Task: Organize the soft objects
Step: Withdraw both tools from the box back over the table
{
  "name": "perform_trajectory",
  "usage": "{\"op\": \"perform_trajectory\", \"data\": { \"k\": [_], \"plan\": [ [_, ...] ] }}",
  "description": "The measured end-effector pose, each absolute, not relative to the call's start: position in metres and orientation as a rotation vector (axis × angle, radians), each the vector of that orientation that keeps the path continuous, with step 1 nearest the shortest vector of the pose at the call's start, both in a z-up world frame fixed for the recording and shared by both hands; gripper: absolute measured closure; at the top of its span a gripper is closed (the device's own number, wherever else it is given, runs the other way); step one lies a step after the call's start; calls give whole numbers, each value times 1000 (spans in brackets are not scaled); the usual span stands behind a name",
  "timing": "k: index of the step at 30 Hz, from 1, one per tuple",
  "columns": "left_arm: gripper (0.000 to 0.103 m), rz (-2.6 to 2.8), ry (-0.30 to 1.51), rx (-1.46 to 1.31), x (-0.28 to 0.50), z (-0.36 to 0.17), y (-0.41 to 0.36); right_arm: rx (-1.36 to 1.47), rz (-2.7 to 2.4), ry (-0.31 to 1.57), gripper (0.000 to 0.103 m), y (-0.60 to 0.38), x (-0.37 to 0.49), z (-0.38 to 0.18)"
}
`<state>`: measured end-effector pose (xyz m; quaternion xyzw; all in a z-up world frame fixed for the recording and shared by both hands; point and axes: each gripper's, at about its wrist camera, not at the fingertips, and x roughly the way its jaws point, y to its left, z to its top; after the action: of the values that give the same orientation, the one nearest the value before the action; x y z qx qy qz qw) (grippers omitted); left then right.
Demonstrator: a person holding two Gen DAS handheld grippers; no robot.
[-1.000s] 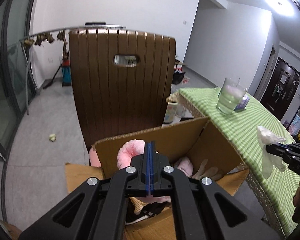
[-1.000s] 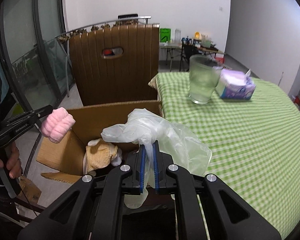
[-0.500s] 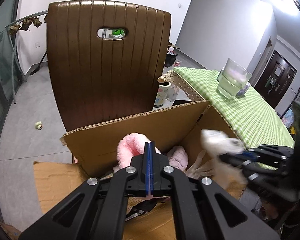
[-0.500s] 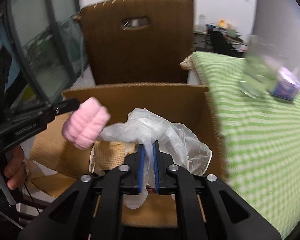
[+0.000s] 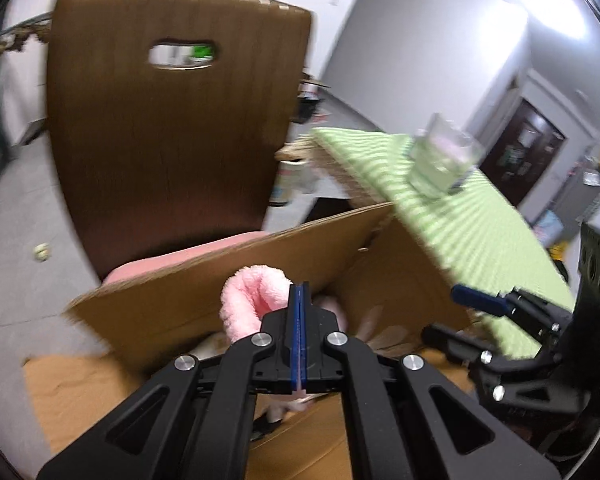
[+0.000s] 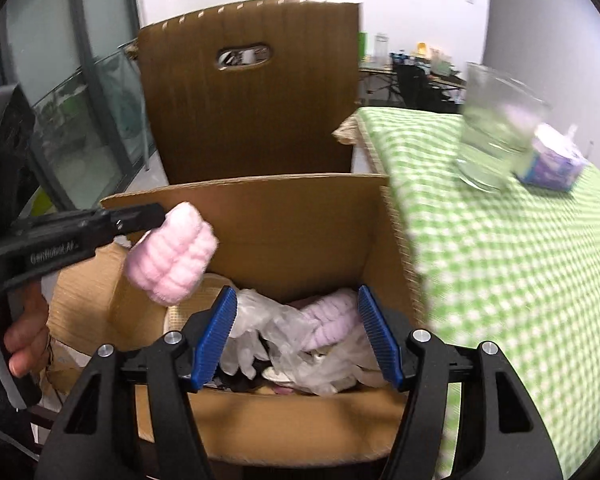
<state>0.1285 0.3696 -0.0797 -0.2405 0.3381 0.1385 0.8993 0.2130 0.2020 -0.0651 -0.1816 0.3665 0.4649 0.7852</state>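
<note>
left gripper (image 5: 299, 300): clamped, holding | right gripper (image 6: 298, 320): spread wide, holding nothing

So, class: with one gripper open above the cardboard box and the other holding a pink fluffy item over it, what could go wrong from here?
1. The left gripper holds the pink scrunchie near the box's left wall; released there, it might land on the flap outside.
2. The open right gripper hangs just above the plastic glove; closing might snag it back out.
3. The glass stands near the table edge; a wide swing could knock it.
</note>
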Motion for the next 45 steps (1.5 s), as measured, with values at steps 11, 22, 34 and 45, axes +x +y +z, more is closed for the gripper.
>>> {"op": "perform_trajectory", "data": {
  "k": [11,22,34,45],
  "plan": [
    [47,258,792,-384,194,-95,347,-345,903,772,42,150,223,-50],
    [40,507,639,-345,122,-42,333,-310,925,746,42,131,211,-36],
    [25,801,457,-236,41,10,277,-270,955,634,32,109,182,4],
    [18,724,391,-132,27,46,213,-195,898,547,27,53,159,29]
  ]
}}
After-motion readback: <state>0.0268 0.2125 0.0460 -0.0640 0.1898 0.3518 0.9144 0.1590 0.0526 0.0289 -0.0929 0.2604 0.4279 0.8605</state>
